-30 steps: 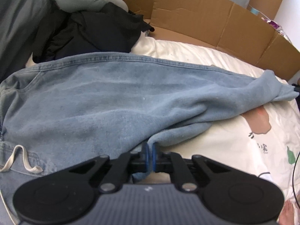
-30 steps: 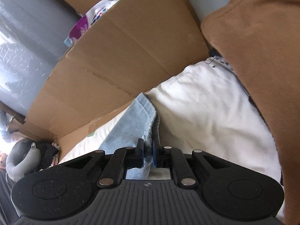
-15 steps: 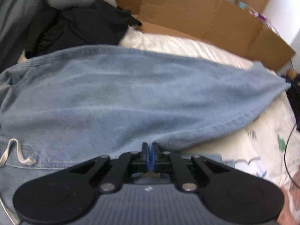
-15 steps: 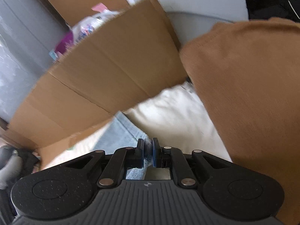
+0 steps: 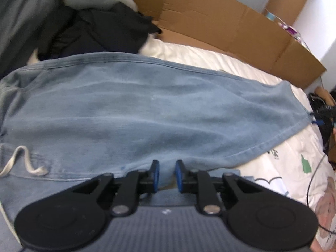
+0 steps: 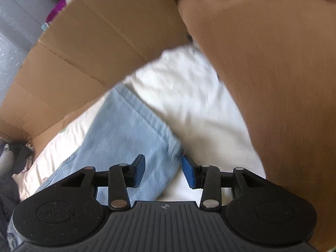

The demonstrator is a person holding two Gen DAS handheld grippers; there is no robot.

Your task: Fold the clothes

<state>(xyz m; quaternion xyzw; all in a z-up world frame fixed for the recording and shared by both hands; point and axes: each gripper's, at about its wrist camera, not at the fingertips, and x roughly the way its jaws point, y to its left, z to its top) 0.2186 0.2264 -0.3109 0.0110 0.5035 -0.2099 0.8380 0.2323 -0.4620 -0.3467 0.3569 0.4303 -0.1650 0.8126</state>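
Light blue denim trousers point(image 5: 147, 113) lie folded lengthwise across a white bed sheet point(image 5: 210, 56), with a white drawstring point(image 5: 23, 161) at the waist on the left. My left gripper point(image 5: 167, 174) is over their near edge, its jaws opening and the blue pads apart from the cloth. In the right wrist view the leg end of the trousers point(image 6: 130, 130) lies flat on the sheet. My right gripper point(image 6: 162, 172) is over its hem corner, jaws opening, with the cloth lying between the pads and not pressed.
Brown cardboard point(image 5: 220, 23) stands along the bed's far side. Dark and grey clothes point(image 5: 94, 25) are heaped at the far left. A brown garment point(image 6: 273, 73) fills the right of the right wrist view. A printed quilt point(image 5: 304, 168) and a black cable point(image 5: 310, 180) lie at right.
Both grippers were shut on the denim and have let it go, their jaws now apart. The upper leg has been laid flat over the lower one. The right gripper has come down.
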